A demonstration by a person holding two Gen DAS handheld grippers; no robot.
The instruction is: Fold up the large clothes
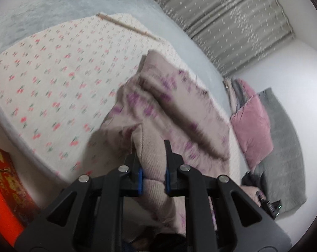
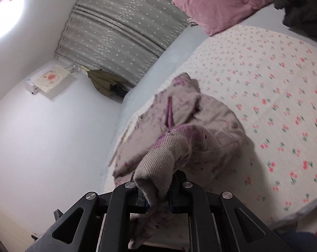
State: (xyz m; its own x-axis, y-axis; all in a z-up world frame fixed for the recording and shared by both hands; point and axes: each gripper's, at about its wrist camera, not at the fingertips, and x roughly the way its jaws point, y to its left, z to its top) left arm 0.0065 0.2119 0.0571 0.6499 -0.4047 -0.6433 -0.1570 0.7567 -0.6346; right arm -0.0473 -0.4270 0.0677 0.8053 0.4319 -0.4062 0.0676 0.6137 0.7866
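With both my left fingers (image 1: 152,157) and right fingers (image 2: 156,187) clamped on the pale pink, purple-flowered knit garment (image 1: 169,105), I judge I'm lifting it to spread flat on the cherry-print bed (image 1: 53,73) next.

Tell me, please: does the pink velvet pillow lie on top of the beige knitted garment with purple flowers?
No: the pink velvet pillow rests apart from the beige knitted garment.

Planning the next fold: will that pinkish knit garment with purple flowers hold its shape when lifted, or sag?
Likely sags: the knit garment already droops in soft folds between the left claw and right claw. Its thick ribbed weave suggests some weight. It looks unlikely to slip, since fabric bunches between the closed fingers.
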